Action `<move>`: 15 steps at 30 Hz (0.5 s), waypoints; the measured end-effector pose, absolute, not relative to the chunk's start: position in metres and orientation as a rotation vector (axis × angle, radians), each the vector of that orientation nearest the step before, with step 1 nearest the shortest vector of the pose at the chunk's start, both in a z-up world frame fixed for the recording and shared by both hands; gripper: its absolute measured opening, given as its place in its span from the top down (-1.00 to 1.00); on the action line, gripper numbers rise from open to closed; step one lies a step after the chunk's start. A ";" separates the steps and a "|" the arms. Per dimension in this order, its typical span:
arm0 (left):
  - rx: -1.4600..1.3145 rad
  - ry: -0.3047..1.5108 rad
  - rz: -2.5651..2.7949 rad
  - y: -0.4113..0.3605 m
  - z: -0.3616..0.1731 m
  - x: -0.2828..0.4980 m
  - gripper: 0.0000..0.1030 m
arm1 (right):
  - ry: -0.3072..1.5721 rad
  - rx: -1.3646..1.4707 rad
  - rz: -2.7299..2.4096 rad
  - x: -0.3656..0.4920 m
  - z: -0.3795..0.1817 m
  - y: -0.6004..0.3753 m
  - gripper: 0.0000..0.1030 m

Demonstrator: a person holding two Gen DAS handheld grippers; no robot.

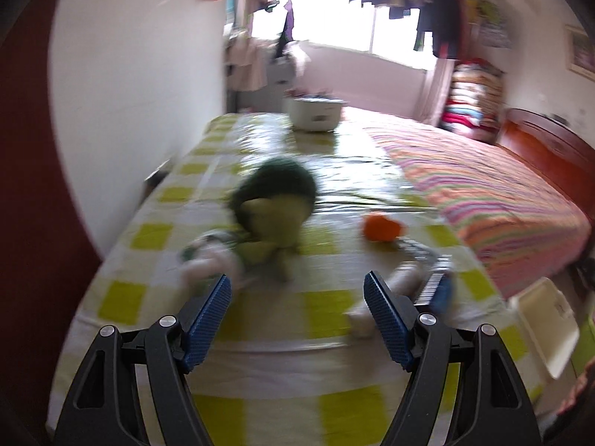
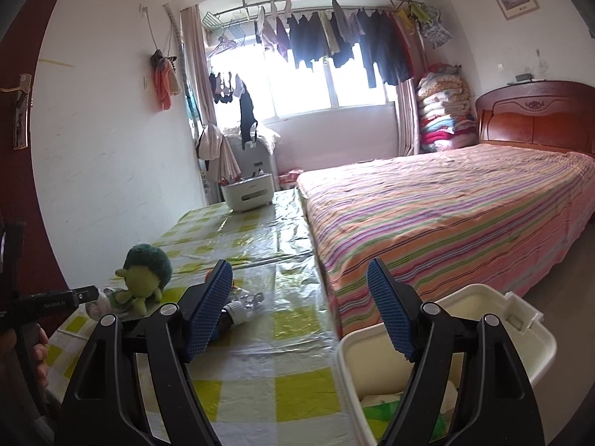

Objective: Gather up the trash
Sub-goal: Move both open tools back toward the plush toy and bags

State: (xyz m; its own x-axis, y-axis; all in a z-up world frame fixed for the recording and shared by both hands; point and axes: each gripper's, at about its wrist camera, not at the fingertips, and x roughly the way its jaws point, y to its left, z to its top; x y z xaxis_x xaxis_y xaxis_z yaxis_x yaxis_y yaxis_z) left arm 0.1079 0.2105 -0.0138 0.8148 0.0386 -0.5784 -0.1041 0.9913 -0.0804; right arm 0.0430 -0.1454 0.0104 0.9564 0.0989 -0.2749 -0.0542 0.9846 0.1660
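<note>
The bed (image 2: 427,215), under a striped cover, fills the right of the room. Beside it runs the long table (image 2: 260,353) in a yellow-checked cloth under clear plastic, a white appliance (image 2: 247,193) at its far end. A white bin (image 2: 535,345) stands at the table's near right corner, with crumpled paper and something green inside.

The right gripper (image 2: 299,290) hovers over the near end of the table, pointing down the room, its blue fingers (image 2: 212,312) spread wide and empty; its right finger hangs above the bin. The left gripper (image 1: 297,297) is held low over the cloth, tilted downward, its fingers (image 1: 386,319) likewise wide apart with nothing between them. That view is smeared by motion.

The trash lies mid-table: a brown bottle (image 2: 232,316) on its side, white cap toward the bed, with crinkled clear wrapping (image 2: 249,299) touching it, an orange piece (image 1: 381,226) beyond, and a blurred white-and-green wrapper (image 1: 208,256) by the left finger. A green plush toy (image 2: 147,275) sits among them.
</note>
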 end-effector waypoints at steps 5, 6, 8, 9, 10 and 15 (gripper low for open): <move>-0.132 0.654 0.144 0.242 -0.024 0.114 -0.40 | 0.301 0.156 0.110 0.045 0.009 -0.134 -0.44; -0.147 0.668 0.143 0.247 -0.027 0.116 -0.40 | 0.304 0.154 0.118 0.045 0.008 -0.131 -0.44; -0.179 0.689 0.137 0.256 -0.031 0.122 -0.40 | 0.309 0.146 0.131 0.045 0.007 -0.125 -0.44; -0.181 0.696 0.135 0.258 -0.031 0.125 -0.40 | 0.311 0.141 0.136 0.045 0.007 -0.122 -0.44; -0.184 0.704 0.135 0.259 -0.032 0.128 -0.40 | 0.313 0.136 0.141 0.045 0.007 -0.119 -0.44; -0.159 0.738 0.148 0.260 -0.039 0.145 -0.40 | 0.327 0.120 0.150 0.046 0.006 -0.113 -0.44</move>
